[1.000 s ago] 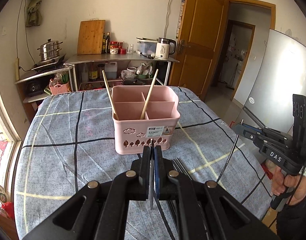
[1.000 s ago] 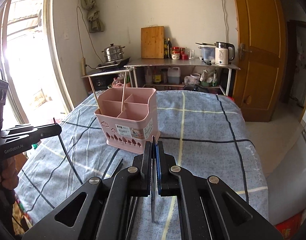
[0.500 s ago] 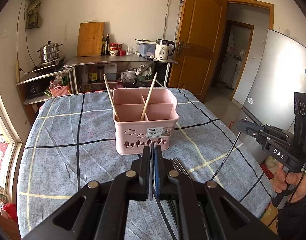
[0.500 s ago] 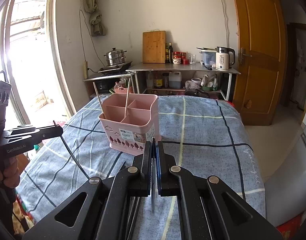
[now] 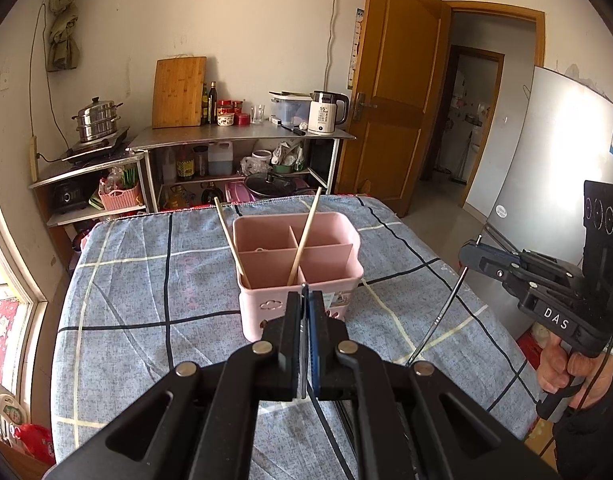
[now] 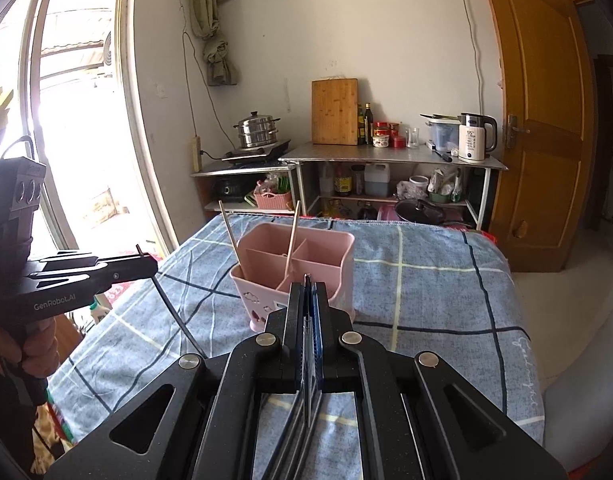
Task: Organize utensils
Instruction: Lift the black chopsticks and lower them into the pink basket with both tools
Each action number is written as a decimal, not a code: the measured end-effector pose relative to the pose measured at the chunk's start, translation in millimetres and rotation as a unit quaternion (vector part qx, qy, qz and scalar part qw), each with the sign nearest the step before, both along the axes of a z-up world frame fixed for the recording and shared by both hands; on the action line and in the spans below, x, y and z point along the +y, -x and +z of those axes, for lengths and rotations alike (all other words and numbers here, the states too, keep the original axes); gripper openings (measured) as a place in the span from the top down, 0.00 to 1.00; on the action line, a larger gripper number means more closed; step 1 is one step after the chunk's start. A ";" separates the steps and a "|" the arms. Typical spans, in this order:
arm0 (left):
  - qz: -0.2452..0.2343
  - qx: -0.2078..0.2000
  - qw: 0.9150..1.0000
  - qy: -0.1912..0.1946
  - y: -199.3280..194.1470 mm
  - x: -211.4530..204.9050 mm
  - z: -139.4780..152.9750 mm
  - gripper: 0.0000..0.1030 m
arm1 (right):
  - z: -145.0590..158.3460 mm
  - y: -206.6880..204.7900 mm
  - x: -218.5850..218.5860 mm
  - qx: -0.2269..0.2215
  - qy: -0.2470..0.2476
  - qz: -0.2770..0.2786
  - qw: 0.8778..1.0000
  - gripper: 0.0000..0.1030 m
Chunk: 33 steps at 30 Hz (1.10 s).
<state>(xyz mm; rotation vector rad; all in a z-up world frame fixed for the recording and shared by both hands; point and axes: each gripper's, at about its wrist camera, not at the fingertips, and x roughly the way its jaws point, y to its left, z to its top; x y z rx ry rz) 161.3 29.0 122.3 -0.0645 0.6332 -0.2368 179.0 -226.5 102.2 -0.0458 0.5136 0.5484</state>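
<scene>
A pink four-compartment utensil basket (image 5: pixel 298 264) (image 6: pixel 298 268) stands on the blue checked table with two wooden chopsticks (image 5: pixel 304 236) leaning in its near compartments. My left gripper (image 5: pixel 304 300) is shut on a thin black chopstick, which shows in the right wrist view (image 6: pixel 174 312) hanging down from it. My right gripper (image 6: pixel 307 288) is shut on another thin dark chopstick, which shows in the left wrist view (image 5: pixel 438 320). Both grippers are raised above the table, just short of the basket. More dark utensils lie on the cloth under the grippers, mostly hidden.
A steel shelf unit (image 5: pixel 242 136) with kettle, cutting board and bottles stands beyond the table's far edge. A steamer pot (image 5: pixel 96 118) sits at the left, a wooden door (image 5: pixel 394 92) at the right. The table (image 5: pixel 126 288) drops off on both sides.
Both grippers have risen and moved closer to the basket, each still holding its chopstick. The basket and wooden chopsticks have not moved.
</scene>
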 end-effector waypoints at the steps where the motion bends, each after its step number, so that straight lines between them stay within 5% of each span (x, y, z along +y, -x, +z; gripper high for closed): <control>1: 0.000 -0.001 1.000 0.001 -3.3 1.7 3.0 0.96 | 2.7 -4.1 3.3 0.000 -0.004 0.004 1.000 0.96; 18: 0.019 -0.054 0.998 0.012 -65.7 27.8 62.4 0.96 | 47.8 -77.1 53.3 -0.038 -0.048 0.015 0.998 0.96; 33: 0.026 -0.029 0.999 0.019 -101.0 37.5 24.6 0.96 | 12.9 -117.3 79.3 -0.007 -0.058 0.019 0.998 0.96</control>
